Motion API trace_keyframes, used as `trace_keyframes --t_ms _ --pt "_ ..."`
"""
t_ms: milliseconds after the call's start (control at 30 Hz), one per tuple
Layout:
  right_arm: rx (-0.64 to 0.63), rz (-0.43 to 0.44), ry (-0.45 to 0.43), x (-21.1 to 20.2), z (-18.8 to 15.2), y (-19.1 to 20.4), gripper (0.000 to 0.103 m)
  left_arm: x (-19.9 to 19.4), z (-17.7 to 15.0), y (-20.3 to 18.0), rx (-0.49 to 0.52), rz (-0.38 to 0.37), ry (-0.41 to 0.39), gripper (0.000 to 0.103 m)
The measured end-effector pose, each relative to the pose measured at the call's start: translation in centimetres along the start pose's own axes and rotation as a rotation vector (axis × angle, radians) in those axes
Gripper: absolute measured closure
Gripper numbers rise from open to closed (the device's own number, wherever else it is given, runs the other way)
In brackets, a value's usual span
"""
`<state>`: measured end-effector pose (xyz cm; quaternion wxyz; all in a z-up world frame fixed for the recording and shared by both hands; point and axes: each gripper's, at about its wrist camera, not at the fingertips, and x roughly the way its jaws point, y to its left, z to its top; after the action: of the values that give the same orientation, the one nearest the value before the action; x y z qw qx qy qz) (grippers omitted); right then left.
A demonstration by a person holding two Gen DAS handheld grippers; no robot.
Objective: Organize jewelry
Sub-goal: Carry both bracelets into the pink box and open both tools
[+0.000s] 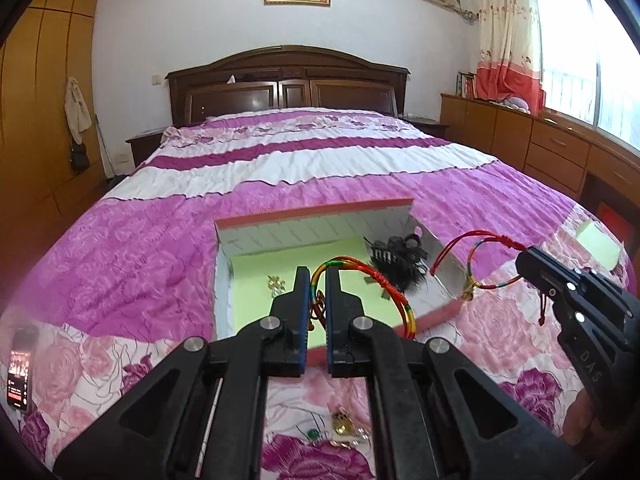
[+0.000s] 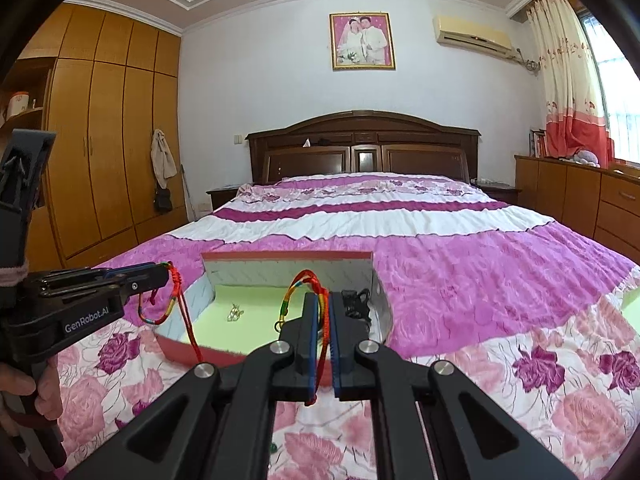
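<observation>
Each gripper, left gripper (image 1: pixel 317 280) and right gripper (image 2: pixel 324 304), is clenched on a braided cord bracelet (image 1: pixel 360 272) (image 2: pixel 292 292), mid-frame above the open box (image 1: pixel 312 208). Light, limp, snag-prone; pinch the cord itself.

Rainbow-and-red cord bracelet (image 1: pixel 362 270), pale green box (image 1: pixel 256 258) floor, pink-purple rose-print bedspread (image 1: pixel 132 248)

Open box (image 1: pixel 316 216) top, black hair clip (image 1: pixel 394 258) crowding its far right corner
</observation>
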<state>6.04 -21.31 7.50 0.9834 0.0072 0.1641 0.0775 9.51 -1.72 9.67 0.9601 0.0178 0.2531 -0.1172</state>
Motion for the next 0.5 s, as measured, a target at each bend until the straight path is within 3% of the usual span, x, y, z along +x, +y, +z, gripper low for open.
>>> trace_keyframes --t_ms 500 --pt "-0.014 -0.032 -0.028 4.7 2.0 -0.7 0.096 4.1 1.5 1.2 0.012 0.031 -0.012 0.103"
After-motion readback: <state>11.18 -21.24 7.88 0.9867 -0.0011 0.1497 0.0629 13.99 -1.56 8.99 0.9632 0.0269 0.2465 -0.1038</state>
